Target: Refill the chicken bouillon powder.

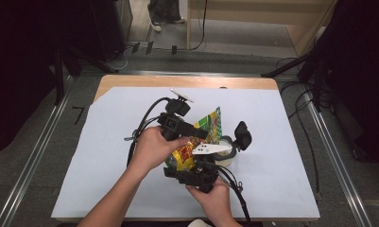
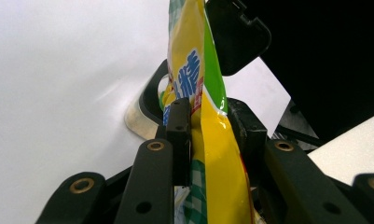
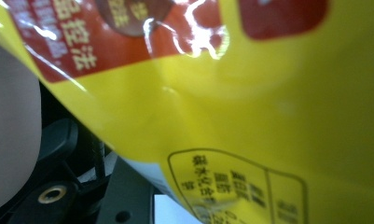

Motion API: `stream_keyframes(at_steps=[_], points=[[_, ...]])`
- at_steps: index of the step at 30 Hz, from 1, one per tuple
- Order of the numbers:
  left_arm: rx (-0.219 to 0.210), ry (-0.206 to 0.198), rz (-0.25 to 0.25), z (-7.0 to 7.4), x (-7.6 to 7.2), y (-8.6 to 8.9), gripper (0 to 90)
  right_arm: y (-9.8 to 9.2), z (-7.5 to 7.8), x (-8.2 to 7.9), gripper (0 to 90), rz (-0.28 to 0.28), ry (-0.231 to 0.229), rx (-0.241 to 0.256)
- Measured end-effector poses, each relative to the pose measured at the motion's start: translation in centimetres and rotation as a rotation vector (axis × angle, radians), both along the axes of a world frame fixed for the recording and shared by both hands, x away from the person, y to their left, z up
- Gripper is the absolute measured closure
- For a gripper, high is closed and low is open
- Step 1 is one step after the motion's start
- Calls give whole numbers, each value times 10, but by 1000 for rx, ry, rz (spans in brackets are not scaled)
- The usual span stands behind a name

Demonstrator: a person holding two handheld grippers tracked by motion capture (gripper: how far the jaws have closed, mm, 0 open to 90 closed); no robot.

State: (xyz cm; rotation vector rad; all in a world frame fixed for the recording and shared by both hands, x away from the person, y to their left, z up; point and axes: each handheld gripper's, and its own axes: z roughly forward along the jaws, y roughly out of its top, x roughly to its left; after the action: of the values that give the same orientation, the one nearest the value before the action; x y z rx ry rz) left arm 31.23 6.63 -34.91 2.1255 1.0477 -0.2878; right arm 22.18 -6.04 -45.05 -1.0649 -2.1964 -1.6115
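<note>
— Right, where's the room?
— Plenty. White sheet [image 1: 107, 156] is bare to the left, far side & right of the hands; table [image 1: 130, 81] shows a wood strip along the far edge. All the action sits mid-sheet, toward the near edge.
— And the snack bag [image 1: 203, 135]?
— Held up off the sheet, yellow-green, between both grippers. Left gripper [image 2: 208, 135] is clamped on it: bag's edge runs upright between the two jaws, pinched tight.
— Right gripper [image 1: 196, 171]?
— Just below the bag, on the person's side, pressed close. Its view is nearly all yellow wrapper, so can't tell its jaw state.
— Anything near?
— White cup [image 1: 225, 153] w/ black lid [image 1: 242, 135] tipped up, just right of the bag.
</note>
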Motion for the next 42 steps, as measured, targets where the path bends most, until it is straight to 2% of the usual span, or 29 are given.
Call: stream_keyframes(at_steps=[2,14,28,32,35,39,42], points=[[-6,17,-3,-3,2,2,733,0,-1,1,633,1,12,-4],[9,6,-5,-1,-2,0,733,1,-1,-2,641,1,0,-11],[10,10,-6,-4,-4,-1,751,3,-4,-3,649,-1,14,-16],[-17,1,-2,0,-5,-2,702,1,-2,-4,646,0,18,6],[-7,-8,-2,2,-6,-2,700,0,-1,-3,651,-4,38,34],[-14,-1,-5,3,-7,-1,670,-1,-1,-3,652,-8,39,34],[-11,-1,1,4,-8,-2,685,-1,-1,-4,651,-8,42,36]])
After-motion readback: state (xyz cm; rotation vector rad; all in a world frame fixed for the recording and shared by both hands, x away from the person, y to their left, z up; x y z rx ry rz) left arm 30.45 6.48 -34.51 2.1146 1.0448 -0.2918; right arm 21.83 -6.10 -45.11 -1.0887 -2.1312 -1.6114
